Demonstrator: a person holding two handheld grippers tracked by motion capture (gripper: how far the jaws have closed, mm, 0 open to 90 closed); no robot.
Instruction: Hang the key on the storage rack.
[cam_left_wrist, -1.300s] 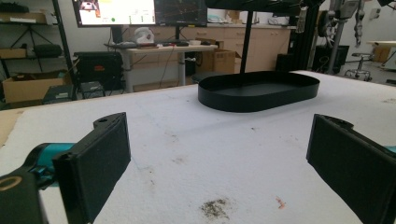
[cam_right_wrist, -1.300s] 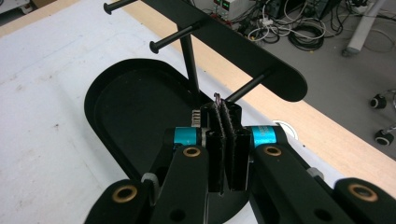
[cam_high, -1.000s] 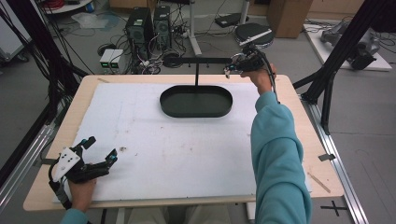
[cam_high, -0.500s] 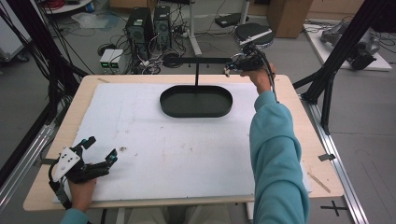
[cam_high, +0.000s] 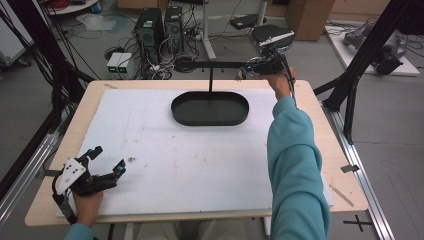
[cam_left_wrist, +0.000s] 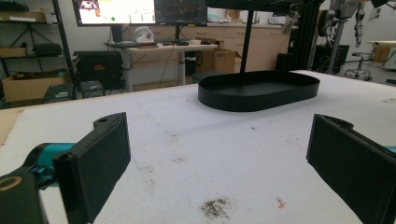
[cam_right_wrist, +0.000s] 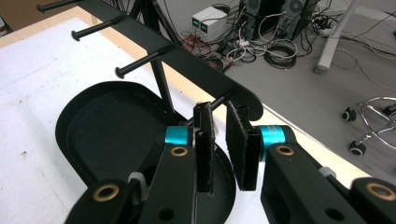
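The right gripper (cam_right_wrist: 219, 140), its jaws just parted to a narrow gap and grasping nothing, sits at the end peg (cam_right_wrist: 220, 100) of the black rack bar (cam_right_wrist: 187, 60), the peg just beyond the pad tips. Below lies the black oval tray (cam_high: 210, 108), with the rack's post (cam_high: 210, 82) rising at its far edge. The right arm in a teal sleeve (cam_high: 295, 165) stretches forward across the white mat (cam_high: 175, 160). The left gripper (cam_high: 102, 165) rests near the table's near-left corner, spread wide and empty, well apart from the tray.
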